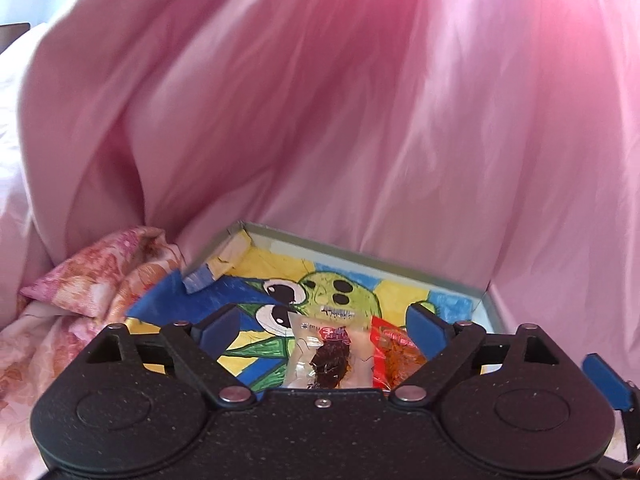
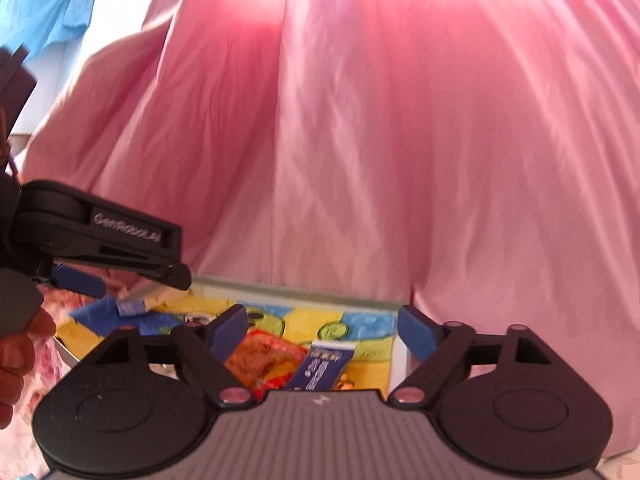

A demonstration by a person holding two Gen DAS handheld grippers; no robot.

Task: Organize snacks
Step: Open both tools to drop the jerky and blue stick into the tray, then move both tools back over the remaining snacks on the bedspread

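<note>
A shallow box [image 1: 360,250] with a bright cartoon drawing on its floor lies on the bed. In the left wrist view a clear packet with a dark snack [image 1: 328,356] and a red-orange packet [image 1: 394,354] lie in it, below my left gripper [image 1: 322,324], which is open with nothing between its blue pads. In the right wrist view the box [image 2: 296,294] holds the red-orange packet [image 2: 266,356] and a dark blue packet [image 2: 322,366]. My right gripper [image 2: 320,330] hangs open above them, touching neither. The left gripper's black body [image 2: 120,240] shows at the left.
A large pink quilt [image 1: 360,100] rises right behind the box and fills most of both views. A floral pink cloth [image 1: 100,276] lies left of the box. A hand [image 2: 18,360] holds the left gripper at the left edge. Blue fabric [image 2: 44,4] hangs top left.
</note>
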